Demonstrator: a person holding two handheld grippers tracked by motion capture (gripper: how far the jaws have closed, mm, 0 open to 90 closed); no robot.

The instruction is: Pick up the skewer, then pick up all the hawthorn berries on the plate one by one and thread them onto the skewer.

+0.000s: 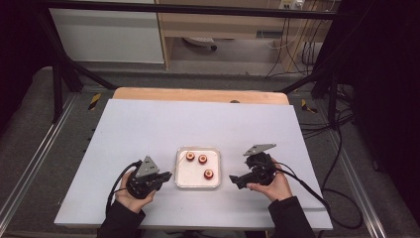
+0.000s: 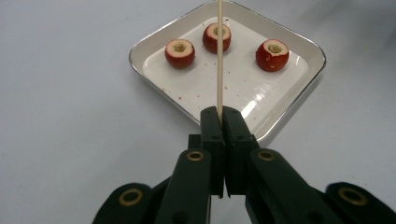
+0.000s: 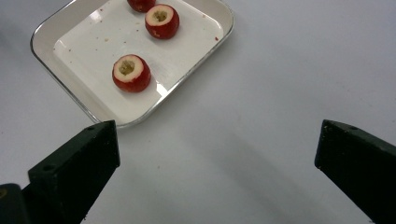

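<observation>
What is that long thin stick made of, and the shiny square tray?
The stick looks like pale wood or bamboo: matte, straw-coloured, thin and straight. The tray looks like metal with a white glossy inside, perhaps enamel: its rim is silvery and the floor mirrors the light. It could also be glazed ceramic.

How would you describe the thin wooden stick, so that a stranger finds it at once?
Start at the white tray in the middle of the table. The left gripper beside it pinches the wooden stick in its shut fingers. Unlike the round red fruits, it is long, pale and thin.
</observation>
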